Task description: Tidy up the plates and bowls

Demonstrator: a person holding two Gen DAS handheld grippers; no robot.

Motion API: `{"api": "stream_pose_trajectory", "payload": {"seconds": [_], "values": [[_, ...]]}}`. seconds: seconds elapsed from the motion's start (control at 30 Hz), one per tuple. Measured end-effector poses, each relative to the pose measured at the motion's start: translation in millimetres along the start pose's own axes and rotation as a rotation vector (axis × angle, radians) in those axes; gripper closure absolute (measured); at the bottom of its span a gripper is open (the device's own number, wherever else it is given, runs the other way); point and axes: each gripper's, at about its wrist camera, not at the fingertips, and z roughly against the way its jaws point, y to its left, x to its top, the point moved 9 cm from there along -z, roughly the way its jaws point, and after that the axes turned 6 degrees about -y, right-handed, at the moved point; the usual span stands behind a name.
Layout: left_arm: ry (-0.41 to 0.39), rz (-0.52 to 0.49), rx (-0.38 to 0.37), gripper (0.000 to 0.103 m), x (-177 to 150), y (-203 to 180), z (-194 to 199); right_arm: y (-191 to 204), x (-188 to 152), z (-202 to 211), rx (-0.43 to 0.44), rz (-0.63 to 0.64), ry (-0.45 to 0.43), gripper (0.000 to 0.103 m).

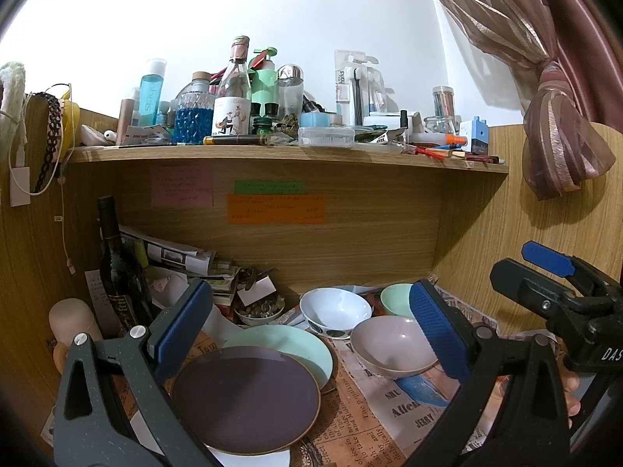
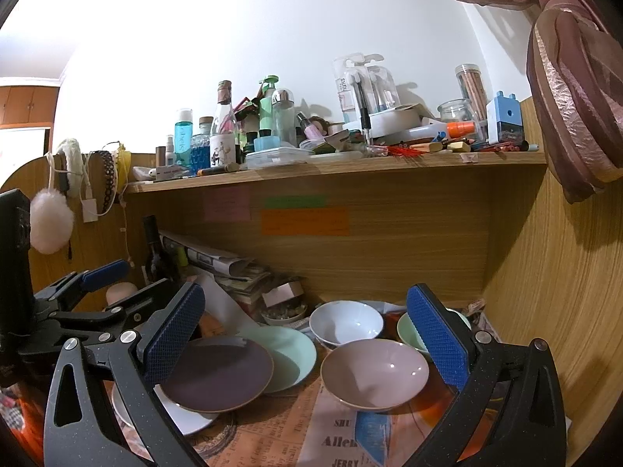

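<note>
On the newspaper-covered desk a dark purple plate [image 1: 245, 397] [image 2: 218, 373] lies overlapping a mint green plate [image 1: 296, 346] [image 2: 288, 354] and a white plate [image 2: 183, 416]. To their right stand a pink bowl [image 1: 393, 346] [image 2: 373, 373], a white bowl [image 1: 335, 309] [image 2: 344, 321] and a mint bowl [image 1: 395, 299] [image 2: 409, 330]. My left gripper [image 1: 311, 330] hangs open above the plates and holds nothing. My right gripper [image 2: 307, 344] is open too, over the pink bowl, empty. Each gripper shows at the edge of the other's view.
A dark wine bottle [image 1: 117, 268], stacked papers [image 1: 187, 260] and a small dish of trinkets [image 1: 259, 309] crowd the back left. A low shelf [image 1: 288, 153] packed with bottles and stationery overhangs the desk. Wooden walls close the back and right; a curtain [image 1: 557, 144] hangs at right.
</note>
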Motion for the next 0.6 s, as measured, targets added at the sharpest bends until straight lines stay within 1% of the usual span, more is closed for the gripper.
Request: {"api": "stream_pose_trajectory", "payload": {"seconds": [0.6], "values": [[-0.005, 0.001, -0.002, 0.0, 1.0, -1.1, -0.2, 5.3, 2.3, 1.1, 0.006, 0.002, -0.01, 0.0]]}}
